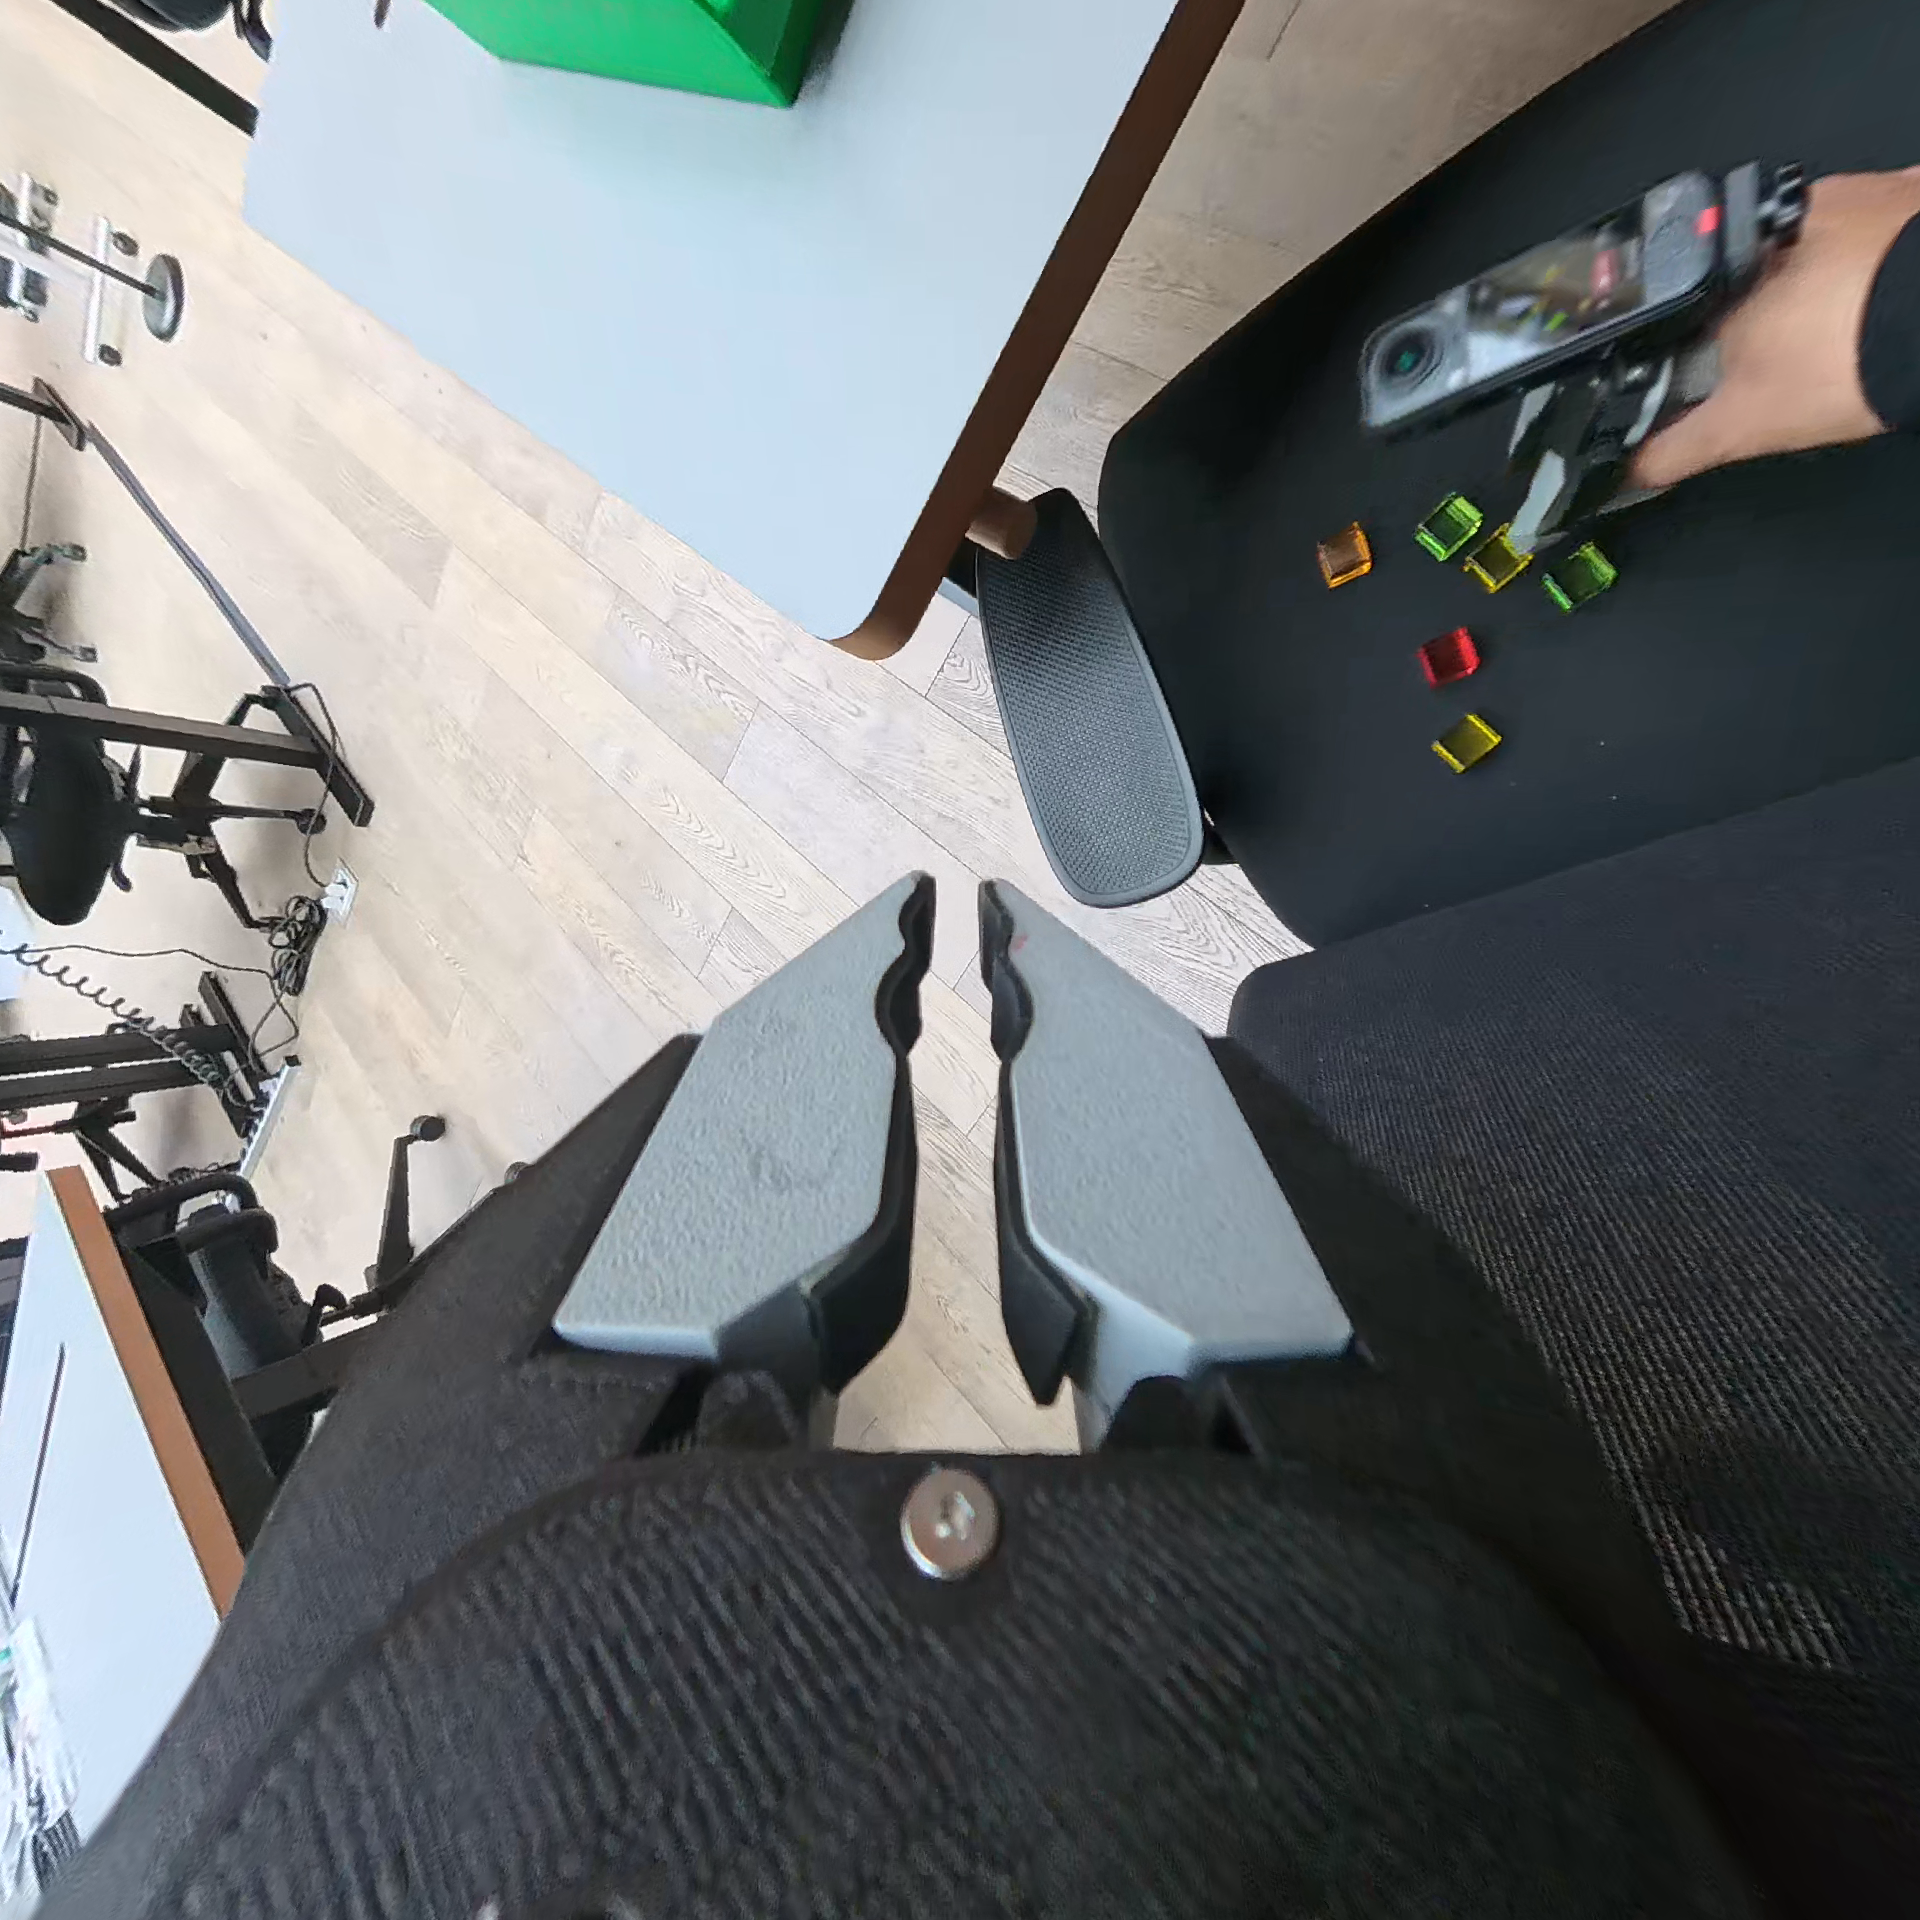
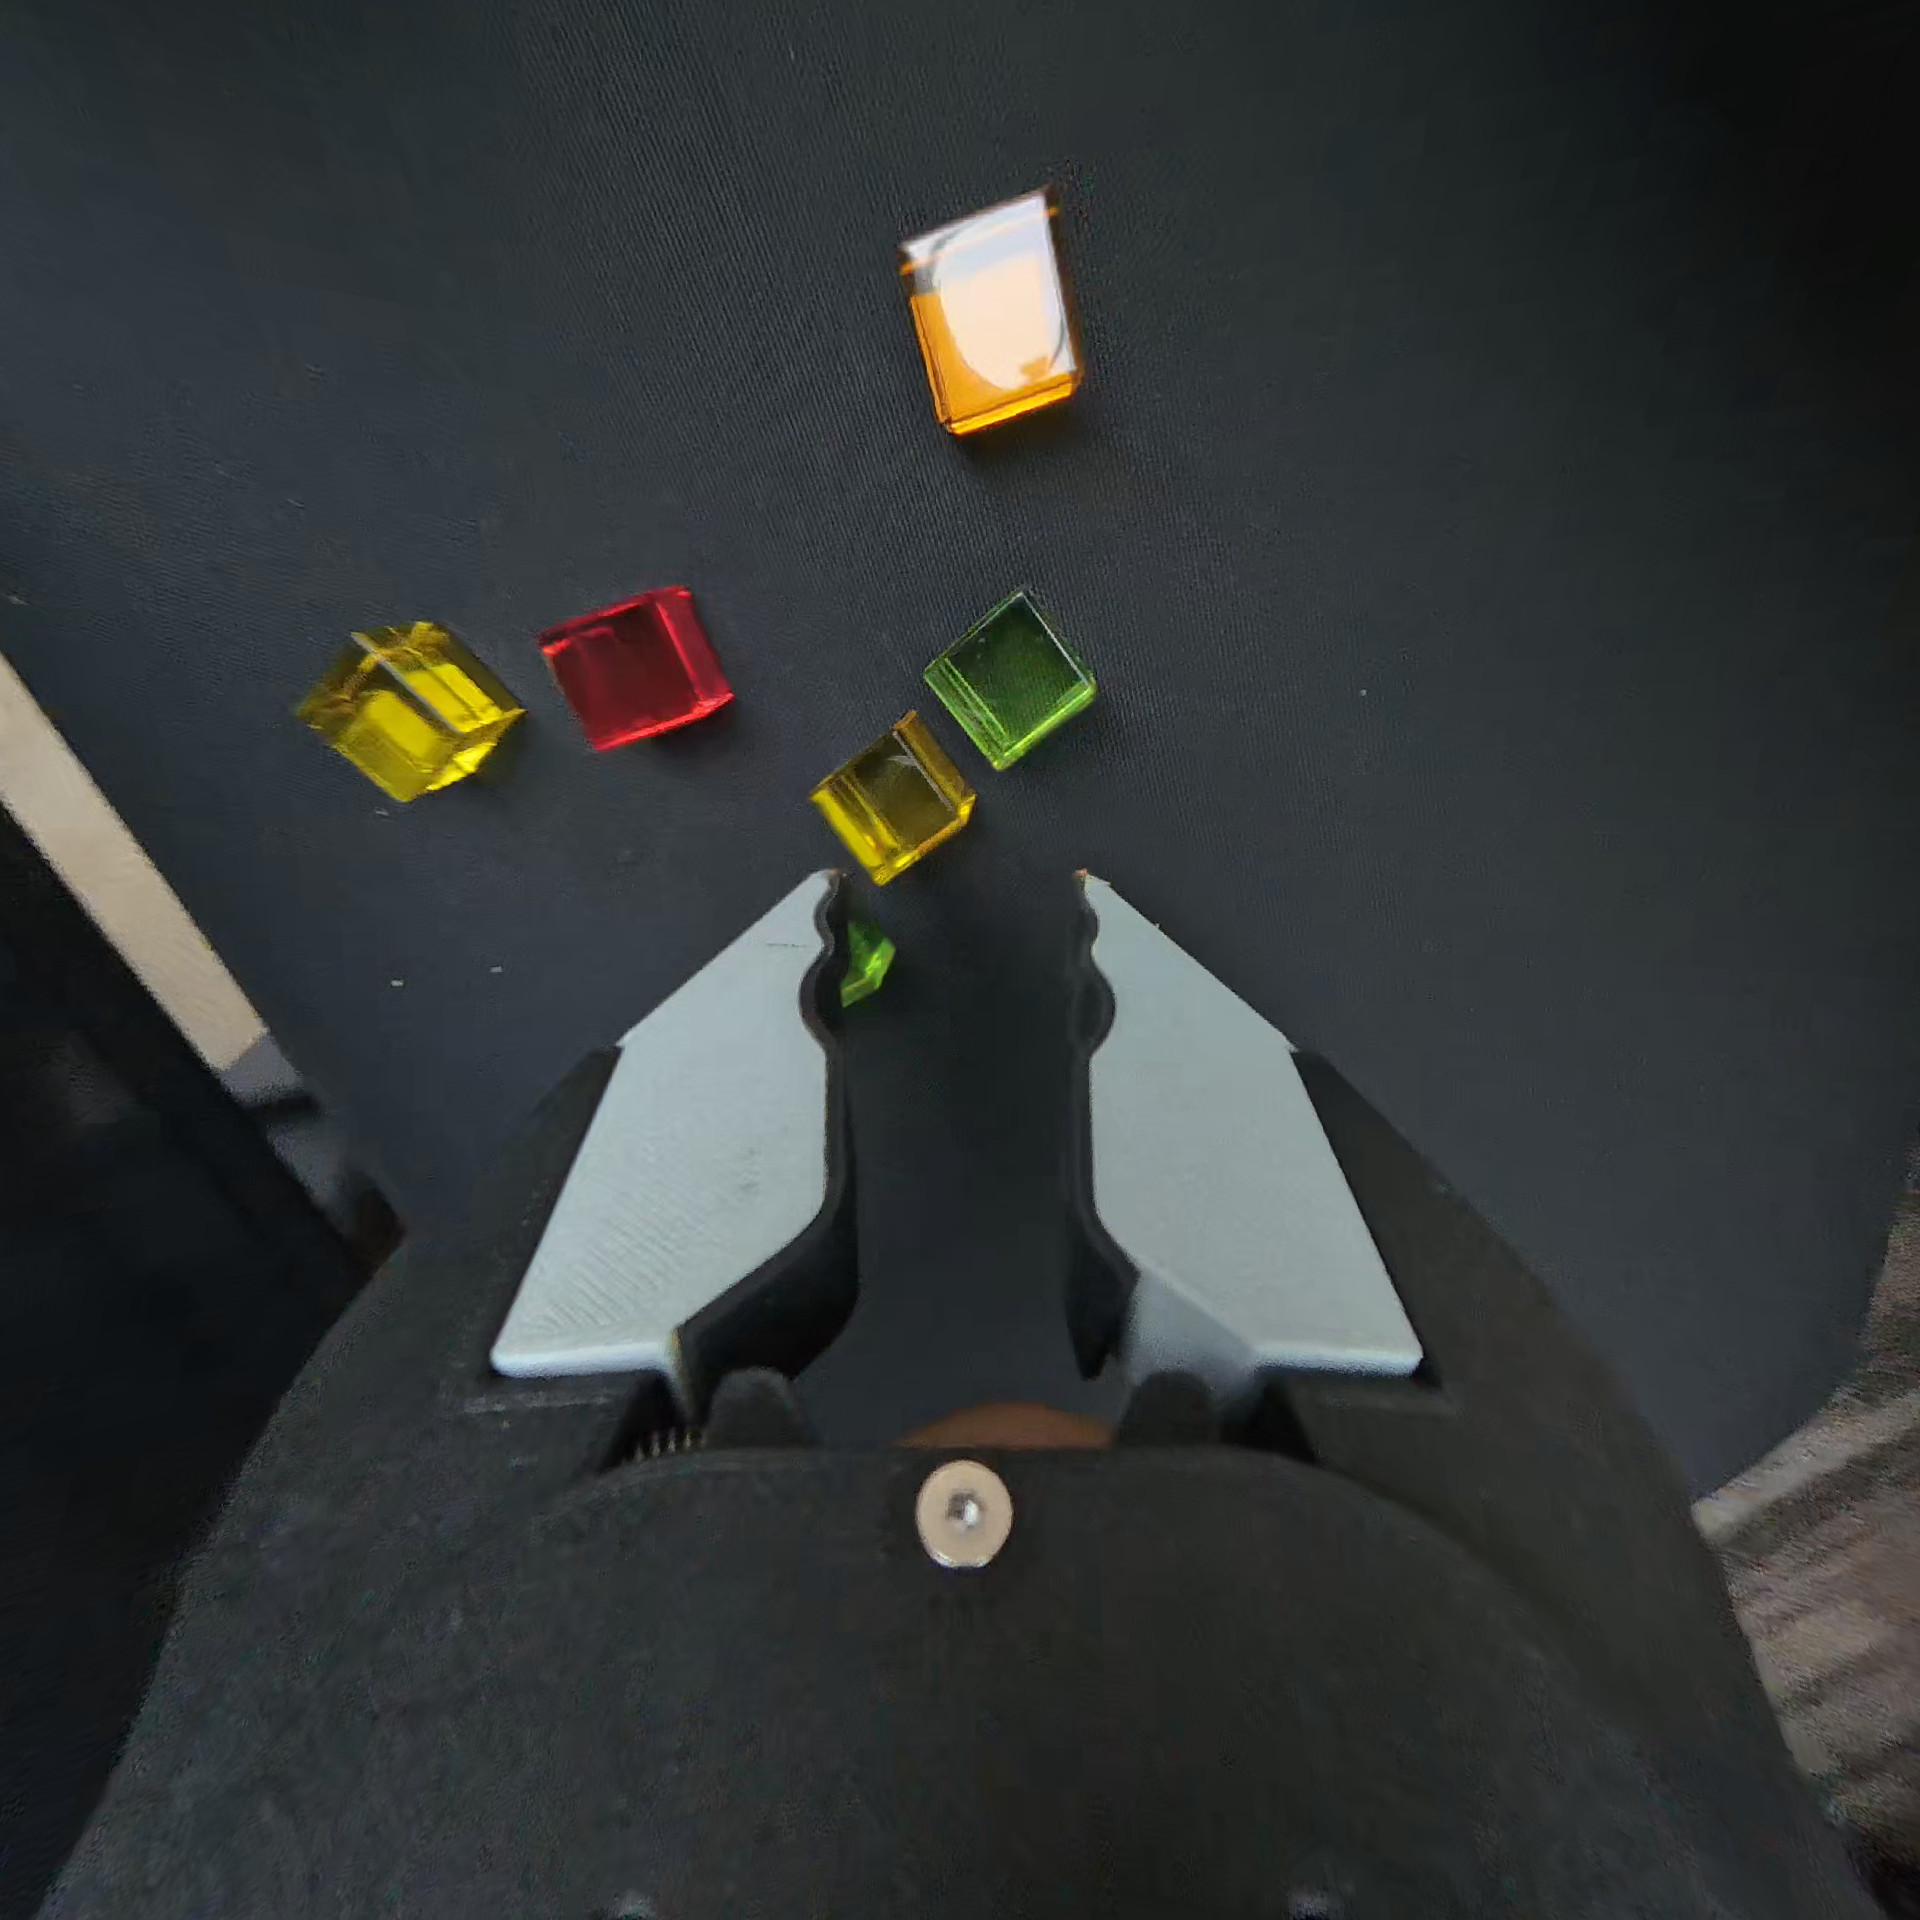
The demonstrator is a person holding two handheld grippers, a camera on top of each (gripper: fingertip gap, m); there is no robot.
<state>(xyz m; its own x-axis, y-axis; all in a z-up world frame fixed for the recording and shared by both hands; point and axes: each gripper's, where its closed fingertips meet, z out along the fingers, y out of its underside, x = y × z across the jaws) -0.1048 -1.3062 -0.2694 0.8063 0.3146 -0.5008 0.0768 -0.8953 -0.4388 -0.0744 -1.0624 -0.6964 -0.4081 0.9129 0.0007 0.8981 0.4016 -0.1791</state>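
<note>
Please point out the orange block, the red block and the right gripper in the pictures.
orange block [image 2: 995, 312]: right wrist view, on its shiny top face.
red block [image 2: 636, 665]: right wrist view, on its top face.
right gripper [image 2: 956, 894]: right wrist view, midway between its open fingertips.

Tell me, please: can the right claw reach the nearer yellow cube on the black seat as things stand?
Probably yes. The right claw is open and empty, and the yellow cube lies just beyond its tips. Nothing covers it, though a green cube lies close behind it and another green cube sits by the left finger.
</note>
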